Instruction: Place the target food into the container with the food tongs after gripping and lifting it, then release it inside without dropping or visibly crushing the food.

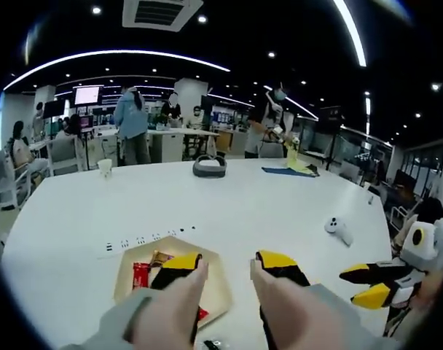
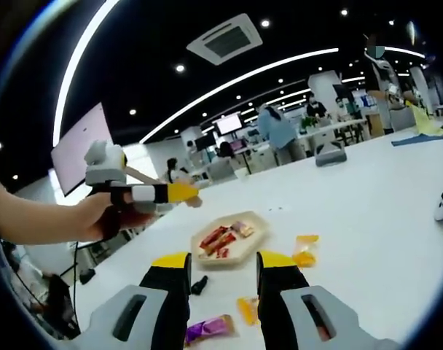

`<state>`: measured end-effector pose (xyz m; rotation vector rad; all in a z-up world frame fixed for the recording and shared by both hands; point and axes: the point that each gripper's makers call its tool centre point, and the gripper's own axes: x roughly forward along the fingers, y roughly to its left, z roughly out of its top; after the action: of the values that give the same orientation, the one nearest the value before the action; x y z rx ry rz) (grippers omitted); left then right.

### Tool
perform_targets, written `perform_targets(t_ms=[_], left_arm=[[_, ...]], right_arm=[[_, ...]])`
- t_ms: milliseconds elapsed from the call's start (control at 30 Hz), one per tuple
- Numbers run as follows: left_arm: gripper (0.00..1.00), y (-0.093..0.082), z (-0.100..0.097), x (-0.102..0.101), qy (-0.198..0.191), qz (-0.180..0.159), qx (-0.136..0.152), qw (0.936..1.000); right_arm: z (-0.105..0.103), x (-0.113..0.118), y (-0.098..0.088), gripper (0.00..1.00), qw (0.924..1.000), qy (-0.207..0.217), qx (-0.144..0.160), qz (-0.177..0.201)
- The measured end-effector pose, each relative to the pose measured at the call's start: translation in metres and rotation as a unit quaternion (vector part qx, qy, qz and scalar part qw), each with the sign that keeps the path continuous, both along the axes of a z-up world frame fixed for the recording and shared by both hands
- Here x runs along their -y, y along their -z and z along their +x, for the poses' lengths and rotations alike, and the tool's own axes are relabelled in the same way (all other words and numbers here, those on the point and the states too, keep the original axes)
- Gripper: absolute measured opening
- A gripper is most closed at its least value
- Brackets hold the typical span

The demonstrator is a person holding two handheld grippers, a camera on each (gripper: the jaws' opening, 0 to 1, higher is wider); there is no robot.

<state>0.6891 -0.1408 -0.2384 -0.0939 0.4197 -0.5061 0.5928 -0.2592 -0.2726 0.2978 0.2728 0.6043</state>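
Right gripper view: right gripper (image 2: 222, 266) is held spread, empty, above snack packets on tray (image 2: 259, 235); left gripper (image 1: 228, 267) likewise parted.

An open-plan office or lab: beyond the jaws a broad white counter (image 1: 229, 204), people at desks (image 1: 170, 135) farther off, wall screens (image 1: 87, 95), ceiling strip lights (image 1: 119, 55) and an air vent (image 1: 162, 11).

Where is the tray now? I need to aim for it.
In the right gripper view, the tray sits on the white table, just beyond the right hand-held gripper.
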Motion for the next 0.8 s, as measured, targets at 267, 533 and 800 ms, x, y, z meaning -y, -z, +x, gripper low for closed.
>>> perform_targets(t_ms=[267,533,800], left_arm=[[0.28,-0.005,-0.002,0.005,0.006,-0.002,0.003,1.0000],[0.28,0.000,-0.006,0.009,0.012,0.009,0.005,0.9999],[0.28,0.002,-0.014,0.008,0.009,0.010,0.003,0.9999]], right_arm=[[-0.001,0.004,0.001,0.35,1.0000,0.006,-0.003,0.001],[0.002,0.007,0.006,0.35,0.9999,0.006,-0.009,-0.001],[-0.002,-0.002,0.012,0.35,0.9998,-0.006,-0.019,0.005]])
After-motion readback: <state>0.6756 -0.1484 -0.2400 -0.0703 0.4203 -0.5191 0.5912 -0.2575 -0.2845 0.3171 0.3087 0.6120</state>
